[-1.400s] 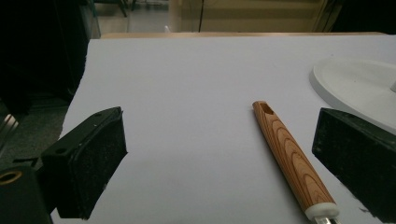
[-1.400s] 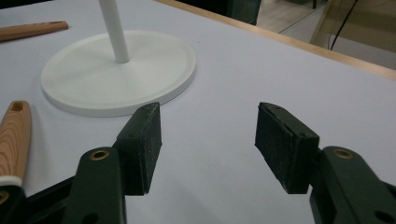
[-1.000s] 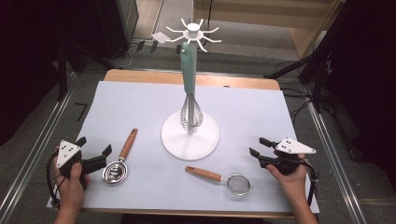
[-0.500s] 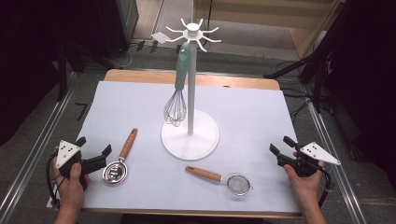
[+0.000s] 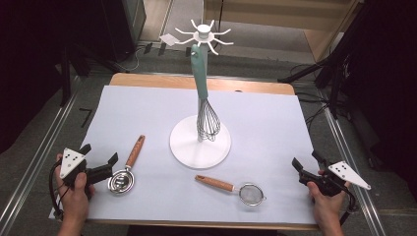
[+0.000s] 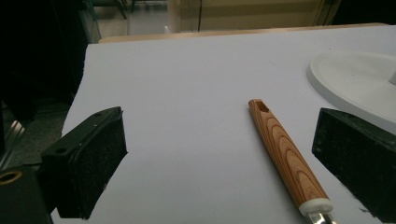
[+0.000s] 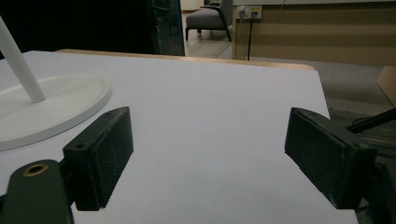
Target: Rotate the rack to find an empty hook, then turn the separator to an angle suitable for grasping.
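A white hook stand [image 5: 200,142] rises mid-table, and a whisk [image 5: 207,120] with a teal handle hangs from its top hooks. A wooden-handled metal scoop [image 5: 134,151] lies at the near left, and its handle [image 6: 285,158] runs between my left gripper's [image 5: 101,152] open jaws without touching them. A small wooden-handled sieve [image 5: 252,193] lies near the front centre. My right gripper [image 5: 305,159] hovers at the table's right edge. Its jaws have just been opening, and my right gripper [image 7: 210,158] has only bare table between them.
A pale sheet [image 5: 275,123] covers the table, with a wooden edge [image 5: 196,81] showing at the back. Metal rails run along both sides of the table. The stand's base [image 7: 51,107] lies to the left of the right gripper.
My right gripper has moved right and toward the near edge, away from the stand, with its jaws wider apart. The hanging whisk swung left and back. The left hand stayed put.
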`<control>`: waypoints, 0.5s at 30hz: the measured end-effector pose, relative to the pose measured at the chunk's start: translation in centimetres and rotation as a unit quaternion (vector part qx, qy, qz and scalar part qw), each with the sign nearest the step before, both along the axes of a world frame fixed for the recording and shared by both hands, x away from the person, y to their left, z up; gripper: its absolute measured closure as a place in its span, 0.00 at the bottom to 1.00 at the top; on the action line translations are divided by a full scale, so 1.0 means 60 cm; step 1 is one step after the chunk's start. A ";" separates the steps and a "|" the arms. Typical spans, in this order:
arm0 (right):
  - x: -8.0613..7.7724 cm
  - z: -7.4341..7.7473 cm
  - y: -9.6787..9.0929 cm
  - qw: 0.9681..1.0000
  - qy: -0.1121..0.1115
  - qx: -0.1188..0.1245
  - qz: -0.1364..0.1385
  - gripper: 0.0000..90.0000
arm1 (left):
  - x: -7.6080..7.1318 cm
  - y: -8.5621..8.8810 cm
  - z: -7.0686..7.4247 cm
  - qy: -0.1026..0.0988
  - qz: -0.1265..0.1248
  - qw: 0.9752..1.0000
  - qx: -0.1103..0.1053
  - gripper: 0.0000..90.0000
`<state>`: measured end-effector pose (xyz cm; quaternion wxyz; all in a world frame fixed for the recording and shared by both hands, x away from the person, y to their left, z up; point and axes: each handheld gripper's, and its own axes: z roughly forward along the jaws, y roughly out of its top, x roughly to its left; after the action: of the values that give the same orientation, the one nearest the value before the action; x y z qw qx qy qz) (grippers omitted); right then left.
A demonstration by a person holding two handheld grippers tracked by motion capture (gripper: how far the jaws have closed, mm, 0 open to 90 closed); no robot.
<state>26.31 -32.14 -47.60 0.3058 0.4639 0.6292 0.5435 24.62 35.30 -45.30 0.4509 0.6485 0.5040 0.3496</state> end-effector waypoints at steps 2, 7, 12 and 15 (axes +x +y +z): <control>0.001 -0.001 0.003 1.000 0.000 -0.007 0.002 0.19 | 0.000 -0.002 0.000 0.003 -0.003 1.000 -0.002 0.04; 0.002 -0.002 0.011 1.000 0.000 -0.025 0.004 0.20 | 0.000 -0.011 0.004 0.007 -0.005 1.000 0.008 0.08; 0.005 -0.003 0.015 0.999 0.002 -0.031 0.007 0.21 | 0.001 -0.034 0.021 0.018 -0.022 0.999 0.033 0.08; 0.005 -0.003 0.015 1.000 0.003 -0.030 0.007 0.21 | 0.002 -0.043 0.026 0.022 -0.030 0.999 0.038 0.08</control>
<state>26.62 -31.25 -47.75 0.3138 0.4517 0.6494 0.5251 24.76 32.73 -43.73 0.4246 0.6875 0.4808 0.3403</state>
